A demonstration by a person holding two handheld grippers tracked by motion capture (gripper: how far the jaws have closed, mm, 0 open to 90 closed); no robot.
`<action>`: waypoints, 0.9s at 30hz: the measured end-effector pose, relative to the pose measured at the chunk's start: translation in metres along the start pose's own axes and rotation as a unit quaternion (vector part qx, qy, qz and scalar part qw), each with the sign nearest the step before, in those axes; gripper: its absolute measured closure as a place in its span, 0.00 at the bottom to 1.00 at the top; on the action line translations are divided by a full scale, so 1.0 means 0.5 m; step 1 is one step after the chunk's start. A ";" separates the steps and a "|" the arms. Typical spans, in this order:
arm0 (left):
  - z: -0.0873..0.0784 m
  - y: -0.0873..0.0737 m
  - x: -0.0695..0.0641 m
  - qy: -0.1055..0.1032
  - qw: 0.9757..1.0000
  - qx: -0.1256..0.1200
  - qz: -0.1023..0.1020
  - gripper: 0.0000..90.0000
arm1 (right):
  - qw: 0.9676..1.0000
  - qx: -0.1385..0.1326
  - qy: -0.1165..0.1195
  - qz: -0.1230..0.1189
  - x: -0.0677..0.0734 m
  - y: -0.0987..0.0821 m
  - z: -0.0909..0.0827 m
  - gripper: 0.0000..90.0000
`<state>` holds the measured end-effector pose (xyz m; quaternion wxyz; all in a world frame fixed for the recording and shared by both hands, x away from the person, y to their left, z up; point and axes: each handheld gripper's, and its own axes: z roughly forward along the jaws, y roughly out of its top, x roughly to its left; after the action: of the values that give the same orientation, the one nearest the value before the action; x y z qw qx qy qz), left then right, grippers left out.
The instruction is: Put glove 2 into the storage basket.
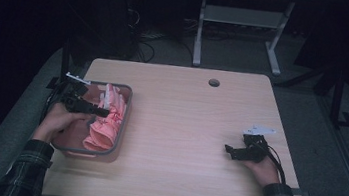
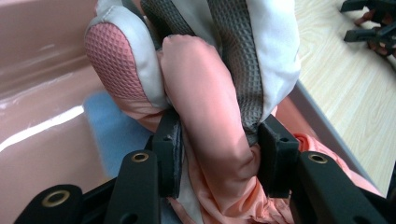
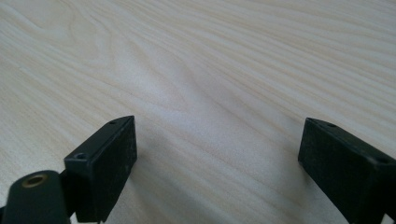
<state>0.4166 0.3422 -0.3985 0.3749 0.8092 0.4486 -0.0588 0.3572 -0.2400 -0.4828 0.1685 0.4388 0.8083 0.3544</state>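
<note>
A salmon-pink glove (image 2: 205,107) with grey grip patches and white trim lies in a pink bin (image 1: 124,122) at the table's left side. My left gripper (image 2: 219,154) is shut on it, its black pads pressing a thick fold of the pink fabric from both sides. From above, the left gripper (image 1: 102,112) reaches into the bin over the glove (image 1: 109,122). On the right side of the table my right gripper (image 1: 229,150) rests low and still. Its jaws stand wide apart (image 3: 219,154) with only bare wood between them.
The light wooden table (image 1: 185,119) has a round cable hole (image 1: 214,82) near its far edge. The bin's grey rim (image 2: 322,121) runs beside the held glove. Beyond the table stand a white desk frame (image 1: 200,35) and dark floor.
</note>
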 end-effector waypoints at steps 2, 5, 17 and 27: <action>0.002 -0.004 0.004 -0.003 1.000 -0.003 -0.003 0.63 | 1.000 0.000 0.000 0.000 0.000 0.000 0.000 0.12; 0.000 -0.010 0.014 -0.015 1.000 -0.009 -0.014 0.58 | 1.000 0.000 -0.002 -0.002 -0.001 0.000 0.000 0.12; -0.055 -0.004 0.003 0.034 0.999 -0.043 -0.001 0.22 | 1.000 0.000 -0.002 -0.001 -0.001 0.000 0.000 0.12; -0.115 0.006 -0.028 0.064 0.994 -0.082 0.032 0.20 | 1.000 0.000 -0.002 -0.002 -0.001 0.000 0.000 0.12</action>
<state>0.3968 0.3697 -0.3498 0.4121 0.7917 0.4489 0.0424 0.3577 -0.2403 -0.4828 0.1704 0.4383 0.8088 0.3531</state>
